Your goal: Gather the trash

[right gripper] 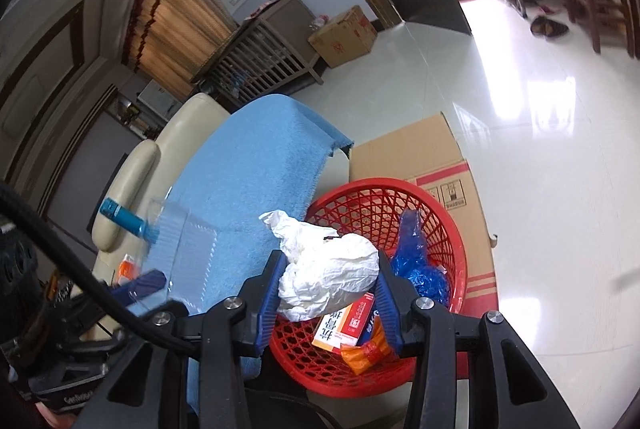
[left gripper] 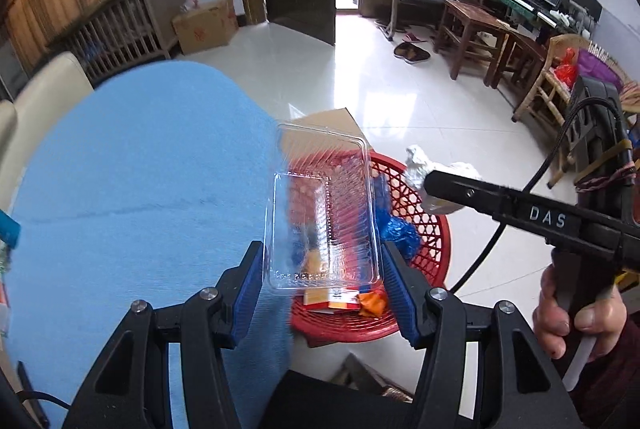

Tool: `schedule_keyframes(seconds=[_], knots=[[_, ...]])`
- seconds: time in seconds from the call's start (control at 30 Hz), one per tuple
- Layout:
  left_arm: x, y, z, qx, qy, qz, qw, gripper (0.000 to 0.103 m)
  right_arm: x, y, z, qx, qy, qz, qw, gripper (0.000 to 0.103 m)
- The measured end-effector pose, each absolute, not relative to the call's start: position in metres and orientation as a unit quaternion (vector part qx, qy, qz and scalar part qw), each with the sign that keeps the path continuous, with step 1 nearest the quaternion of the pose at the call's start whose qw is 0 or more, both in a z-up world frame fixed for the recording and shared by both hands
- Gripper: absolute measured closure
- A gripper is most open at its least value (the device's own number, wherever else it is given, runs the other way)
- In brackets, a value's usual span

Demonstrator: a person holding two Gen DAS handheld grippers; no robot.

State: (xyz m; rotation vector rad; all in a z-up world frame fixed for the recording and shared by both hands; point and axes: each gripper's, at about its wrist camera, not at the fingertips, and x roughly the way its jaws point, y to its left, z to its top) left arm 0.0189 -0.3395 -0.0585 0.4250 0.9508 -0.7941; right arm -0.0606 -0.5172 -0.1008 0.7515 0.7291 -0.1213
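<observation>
Crumpled white paper (right gripper: 328, 269), clear ribbed container (left gripper: 322, 209)

Each camera sits on its own gripper and looks forward and steeply down along the two fingers, close above the red basket (left gripper: 420, 229) beside the blue cloth (left gripper: 140, 197). The left wrist view faces the far door; the right wrist view is rolled sideways. Both share the basket, the cloth and the white floor (right gripper: 540, 149)

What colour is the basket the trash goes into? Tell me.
Red, with an open lattice weave: the basket shows best in the right wrist view.
</observation>
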Motion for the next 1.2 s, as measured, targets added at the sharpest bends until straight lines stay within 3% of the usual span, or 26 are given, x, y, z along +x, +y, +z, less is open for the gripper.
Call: schedule_keyframes(seconds=[0.07, 0.13, 0.2, 0.4, 0.6, 0.7, 1.2], knots=[[0.023, -0.341, -0.064, 0.189, 0.452, -0.377, 0.786, 0.043, -0.058, -0.522, -0.107, 0.378, 0.348, -0.053, 0.857, 0.053], [0.026, -0.341, -0.068, 0.182, 0.458, -0.382, 0.782, 0.041, -0.054, -0.524, -0.112, 0.391, 0.351, -0.054, 0.849, 0.04], [0.027, -0.34, -0.069, 0.182, 0.458, -0.38, 0.783, 0.037, -0.052, -0.526, -0.117, 0.404, 0.354, -0.053, 0.842, 0.038], [0.025, -0.303, -0.036, 0.179, 0.416, -0.333, 0.827, 0.034, -0.053, -0.521, -0.113, 0.409, 0.358, -0.049, 0.838, 0.038], [0.017, -0.235, 0.023, 0.166, 0.327, -0.238, 0.899, 0.023, -0.048, -0.485, -0.067, 0.317, 0.36, -0.039, 0.877, 0.038], [0.01, -0.193, 0.044, 0.159, 0.294, -0.18, 0.925, 0.01, -0.04, -0.452, -0.04, 0.265, 0.358, -0.02, 0.895, 0.038], [-0.023, -0.026, 0.078, 0.112, 0.256, 0.054, 0.959, 0.009, -0.022, -0.264, 0.056, 0.099, 0.323, 0.096, 0.936, 0.033]])
